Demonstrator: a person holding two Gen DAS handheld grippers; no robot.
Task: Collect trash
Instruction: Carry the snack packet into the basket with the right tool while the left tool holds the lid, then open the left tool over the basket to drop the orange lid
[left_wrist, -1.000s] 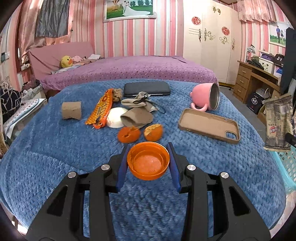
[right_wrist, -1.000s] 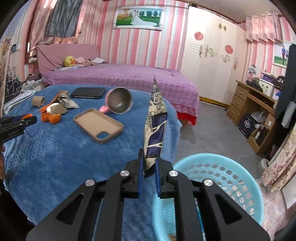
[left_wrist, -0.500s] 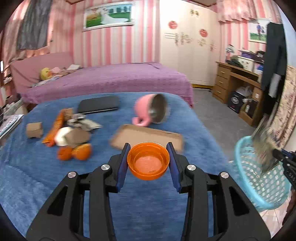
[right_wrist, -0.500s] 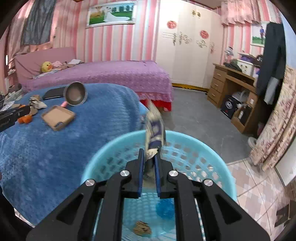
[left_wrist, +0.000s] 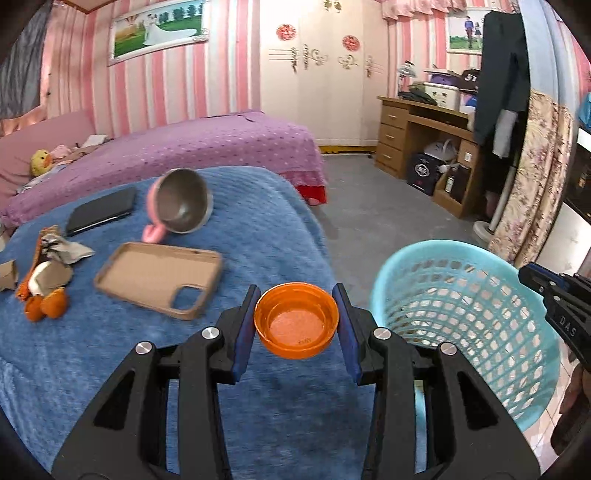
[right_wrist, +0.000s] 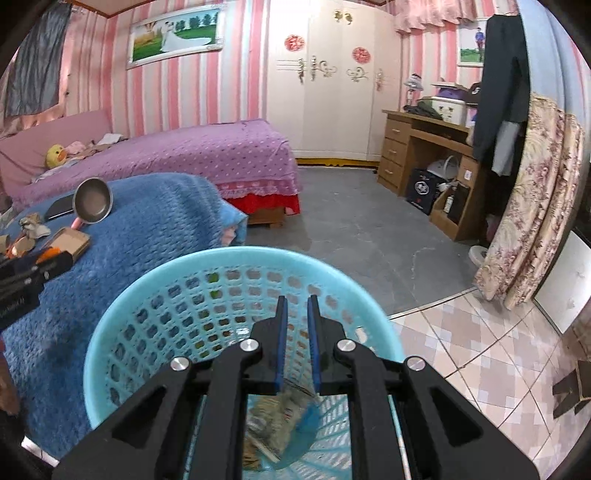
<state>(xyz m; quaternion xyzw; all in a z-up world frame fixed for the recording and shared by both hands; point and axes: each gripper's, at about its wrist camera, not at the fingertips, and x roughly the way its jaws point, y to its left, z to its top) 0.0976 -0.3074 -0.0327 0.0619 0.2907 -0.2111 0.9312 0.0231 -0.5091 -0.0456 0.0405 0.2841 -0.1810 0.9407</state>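
**A:** What's the biggest thing in front of you?

**B:** The blue blanket (left_wrist: 110, 369) that covers the surface on your left. Just off its right edge stands the light blue basket (left_wrist: 436, 245), on the floor.

**A:** And on the blanket?

**B:** Well back on it you have a tan phone case (left_wrist: 147, 273) lying flat. A pink mug (left_wrist: 181, 206) lies on its side just behind that, with its metal inside facing you. A dark flat case (left_wrist: 99, 210) sits left of the mug. At the far left there is a small heap of scraps (left_wrist: 48, 273): orange peel and crumpled paper.

**A:** My right claw?

**B:** Your right gripper (right_wrist: 295, 302) hangs over the basket's mouth, pointing down into it. Its jaws are drawn together to a narrow slit, with nothing showing between the tips. A crumpled packet (right_wrist: 273, 424) lies blurred in the basket below. I cannot tell whether it touches the pads.

**A:** And the left?

**B:** Your left gripper (left_wrist: 295, 295) is partly open and is clamped on the orange cap (left_wrist: 295, 326). One blue pad presses each side of its rim, and the hollow side is up. You hold it above the blanket's near right corner, just left of the basket.
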